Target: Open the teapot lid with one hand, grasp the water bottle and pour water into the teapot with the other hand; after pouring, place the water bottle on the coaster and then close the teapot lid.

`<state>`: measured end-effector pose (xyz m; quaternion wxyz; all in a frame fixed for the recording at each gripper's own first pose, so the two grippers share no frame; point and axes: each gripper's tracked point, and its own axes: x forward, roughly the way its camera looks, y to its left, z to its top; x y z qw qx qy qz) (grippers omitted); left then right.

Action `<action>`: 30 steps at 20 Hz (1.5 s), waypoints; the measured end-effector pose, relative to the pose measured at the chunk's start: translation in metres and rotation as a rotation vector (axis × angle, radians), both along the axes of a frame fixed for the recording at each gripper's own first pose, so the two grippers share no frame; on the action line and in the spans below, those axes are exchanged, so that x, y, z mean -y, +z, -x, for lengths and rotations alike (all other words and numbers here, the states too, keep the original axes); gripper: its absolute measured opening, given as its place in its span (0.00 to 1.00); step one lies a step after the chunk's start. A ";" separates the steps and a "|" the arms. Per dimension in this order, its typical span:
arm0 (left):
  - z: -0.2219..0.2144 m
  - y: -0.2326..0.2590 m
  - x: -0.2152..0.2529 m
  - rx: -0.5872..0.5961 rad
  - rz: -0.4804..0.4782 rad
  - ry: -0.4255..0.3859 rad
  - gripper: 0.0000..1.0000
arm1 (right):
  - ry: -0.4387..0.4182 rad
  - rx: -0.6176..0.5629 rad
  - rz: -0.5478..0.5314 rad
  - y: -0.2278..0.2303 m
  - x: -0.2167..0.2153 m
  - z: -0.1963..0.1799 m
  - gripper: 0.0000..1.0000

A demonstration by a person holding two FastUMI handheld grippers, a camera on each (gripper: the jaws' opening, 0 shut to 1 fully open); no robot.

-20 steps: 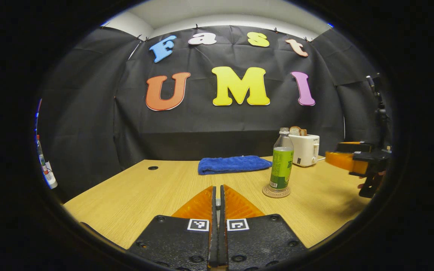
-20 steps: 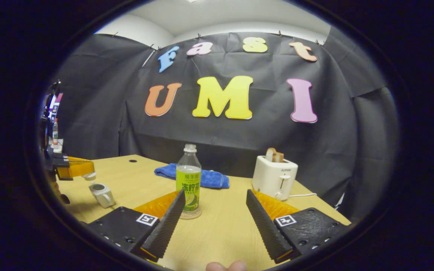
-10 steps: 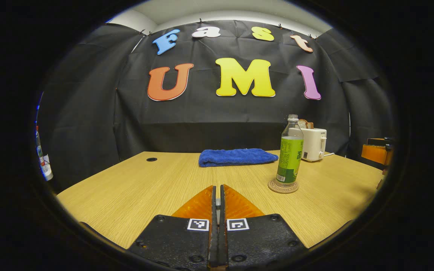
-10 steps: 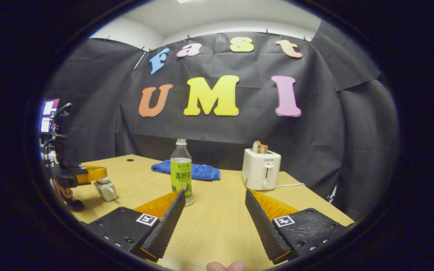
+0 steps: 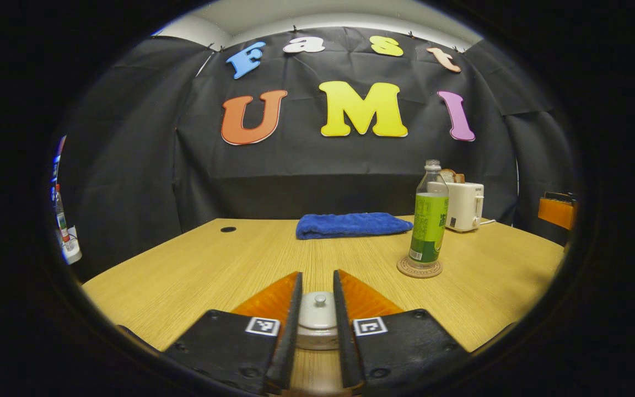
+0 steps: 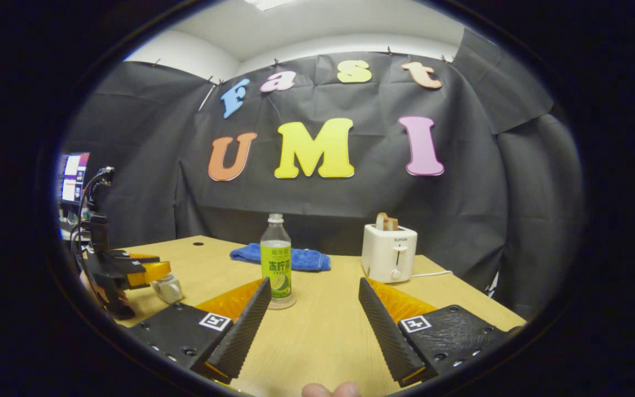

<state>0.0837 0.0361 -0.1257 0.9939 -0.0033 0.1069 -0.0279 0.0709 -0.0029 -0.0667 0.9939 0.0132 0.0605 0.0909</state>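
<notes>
Seen along the left gripper (image 5: 316, 342), the lid (image 5: 317, 312) with its small knob sits on the teapot, right between the two fingers. They are parted a little, with slim gaps on either side of the lid, so they don't seem to press on it. The pot's body is hidden under the fingers in this view. The right gripper view shows the pot (image 6: 168, 288) from the side, low on the table (image 6: 328, 331) under the left gripper (image 6: 146, 273), far off to the left of the right gripper (image 6: 315, 331); which way the spout points is too small to tell.

The right gripper hangs wide open and holds nothing. A fingertip (image 6: 328, 390) shows at the bottom edge of its view.

The bottle (image 5: 429, 218) stands upright, long axis vertical, uncapped neck up, on the coaster (image 5: 419, 268), ahead and to the right of the left gripper. From the right gripper it stands just beyond the left finger. A blue towel (image 5: 353, 225) and a toaster (image 6: 389, 252) lie farther back.
</notes>
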 end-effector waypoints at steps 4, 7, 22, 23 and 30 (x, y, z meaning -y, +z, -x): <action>0.020 0.069 0.010 0.108 0.002 0.031 0.98 | -0.086 0.067 0.005 0.022 0.008 0.007 0.95; 0.043 0.111 0.033 0.174 0.024 0.025 0.98 | -0.105 0.110 0.024 0.032 0.004 0.024 0.95; 0.104 0.114 0.041 0.209 0.002 0.028 0.98 | -0.156 0.169 0.069 0.050 -0.011 0.080 0.95; 0.104 0.117 0.042 0.223 -0.010 0.025 0.98 | -0.155 0.167 0.074 0.050 -0.013 0.081 0.95; 0.103 0.118 0.033 0.231 -0.017 0.050 0.98 | -0.161 0.121 0.075 0.043 -0.021 0.075 0.95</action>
